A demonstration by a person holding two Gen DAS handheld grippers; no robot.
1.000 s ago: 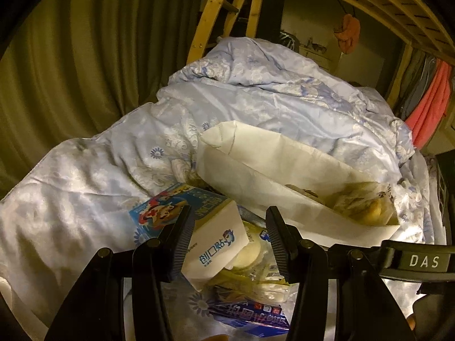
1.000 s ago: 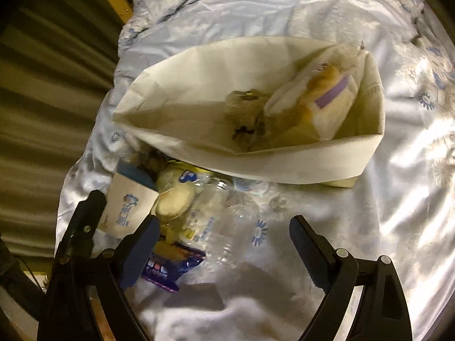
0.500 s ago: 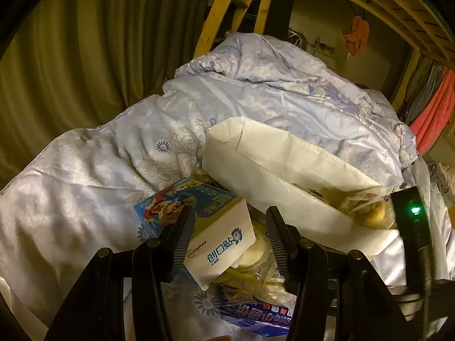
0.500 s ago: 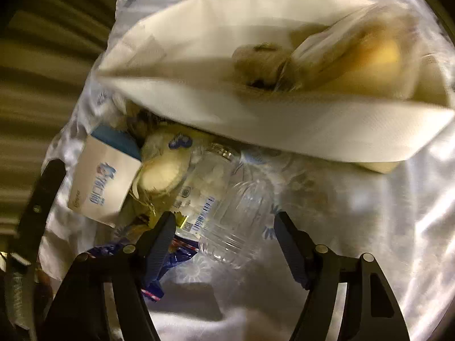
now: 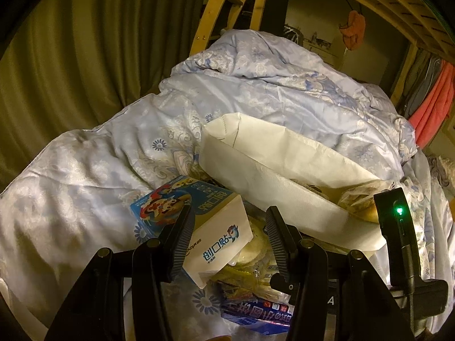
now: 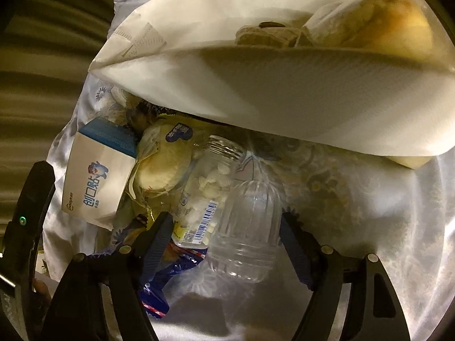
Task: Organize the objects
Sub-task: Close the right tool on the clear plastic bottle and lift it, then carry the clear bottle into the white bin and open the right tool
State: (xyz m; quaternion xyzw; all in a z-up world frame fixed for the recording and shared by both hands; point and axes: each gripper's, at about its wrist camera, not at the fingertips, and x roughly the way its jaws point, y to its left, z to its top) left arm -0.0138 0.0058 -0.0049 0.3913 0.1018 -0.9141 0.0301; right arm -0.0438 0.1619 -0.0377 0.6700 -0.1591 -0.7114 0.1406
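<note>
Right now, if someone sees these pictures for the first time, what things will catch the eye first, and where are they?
First the big white bag, open on the pale blue flowered quilt, with wrapped bread inside. In front of it lies a small heap: a white and blue box, a clear plastic bottle on its side and snack packets. The right gripper straddles the bottle, open; the left gripper is open around the box.

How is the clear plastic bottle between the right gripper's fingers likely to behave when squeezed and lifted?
The clear plastic bottle looks thin-walled, ribbed and uncapped, so it will probably flex under the right gripper. It seems empty, likely light. Lying on its side on the duvet, it may roll.
</note>
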